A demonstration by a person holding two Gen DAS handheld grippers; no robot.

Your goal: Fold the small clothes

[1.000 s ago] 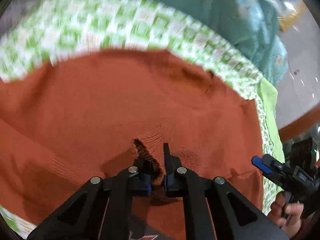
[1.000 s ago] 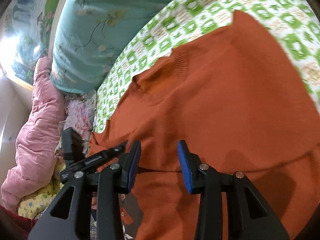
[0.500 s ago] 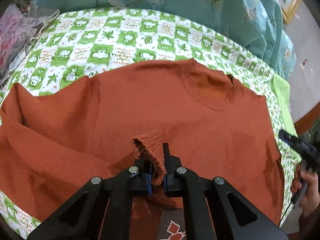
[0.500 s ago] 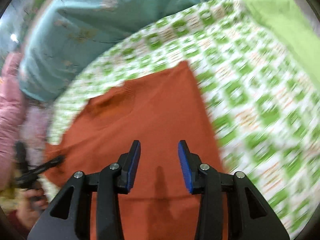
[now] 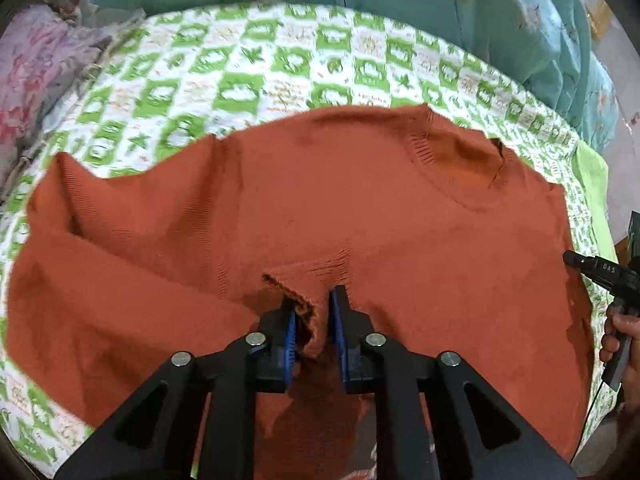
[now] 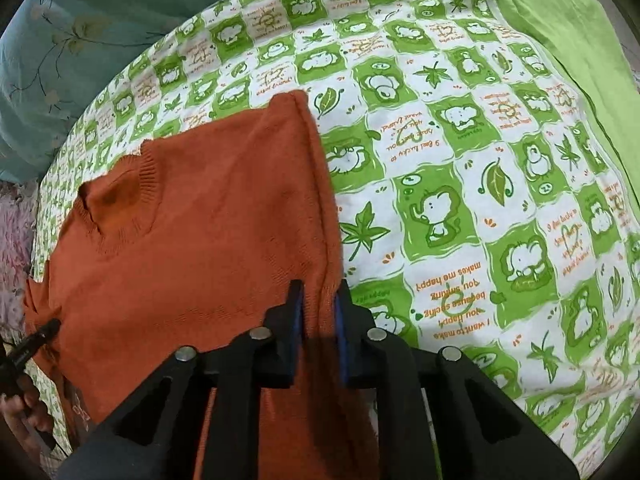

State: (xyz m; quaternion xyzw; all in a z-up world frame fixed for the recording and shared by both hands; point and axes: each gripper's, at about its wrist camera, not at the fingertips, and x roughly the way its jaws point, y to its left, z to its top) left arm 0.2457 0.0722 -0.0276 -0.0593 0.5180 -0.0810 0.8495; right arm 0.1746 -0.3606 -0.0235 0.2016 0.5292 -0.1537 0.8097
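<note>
An orange knit sweater lies flat on a green-and-white checked sheet, neckline at the far right. Its left sleeve is folded across the body, and the ribbed cuff stands loosely between the jaws of my left gripper. Those jaws are opening, and a gap shows beside the cuff. My right gripper points down at the sweater's right side edge. Its jaws are closing, and the edge fabric is bunched between the pads. A hand holds it at the left wrist view's right rim.
A teal floral quilt is heaped behind the sheet. Pink floral bedding lies at the far left. A plain lime-green cloth covers the sheet's right border, and bare checked sheet spreads right of the sweater.
My left jaws have parted and let the cuff go slack. My right gripper swung right and down from the sweater's middle to its side edge, and its jaws narrowed around that edge.
</note>
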